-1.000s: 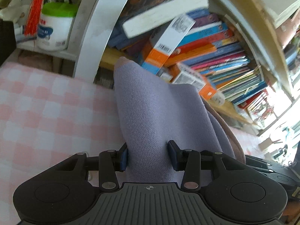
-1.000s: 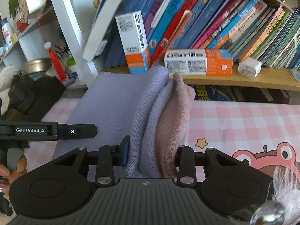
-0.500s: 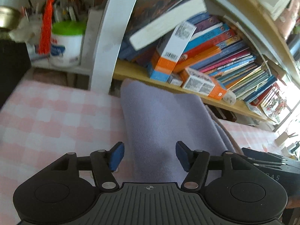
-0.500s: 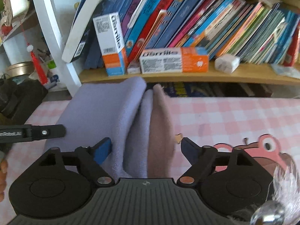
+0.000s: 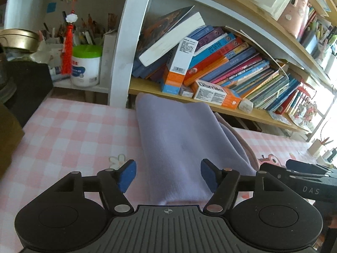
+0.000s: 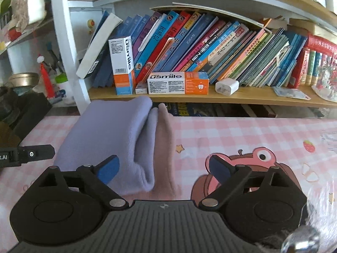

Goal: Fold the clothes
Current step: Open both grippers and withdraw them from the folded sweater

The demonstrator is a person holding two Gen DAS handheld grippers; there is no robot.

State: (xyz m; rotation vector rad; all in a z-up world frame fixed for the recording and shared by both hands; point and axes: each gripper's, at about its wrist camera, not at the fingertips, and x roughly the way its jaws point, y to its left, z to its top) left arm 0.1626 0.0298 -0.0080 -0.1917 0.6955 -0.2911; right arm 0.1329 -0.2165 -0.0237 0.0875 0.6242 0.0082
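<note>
A folded lavender garment (image 5: pixel 185 143) (image 6: pixel 109 130) lies on the pink checked tablecloth (image 5: pixel 69 135) (image 6: pixel 242 132), with a dusty pink layer (image 6: pixel 165 139) showing under its right edge. My left gripper (image 5: pixel 168 175) hangs just over the near end of the garment, its jaws still opening, and the blue pads (image 5: pixel 127 174) stand clear of the cloth. My right gripper (image 6: pixel 163 167) is over the near right edge of the fold, its jaws also opening wide, with the cloth lying loose between them and no pad pressing on it.
A wooden bookshelf (image 6: pixel 231 99) packed with leaning books stands right behind the garment, with toothpaste boxes (image 6: pixel 178 83) and a white charger (image 6: pixel 227 86) on its ledge. A white upright post (image 5: pixel 124 59) rises at the left, beside a green-lidded tub (image 5: pixel 85 65) and a dark bag (image 6: pixel 25 113).
Both grippers have let go of the garment and opened. Both have drawn back and risen, and the cloth has settled flat on the table.
</note>
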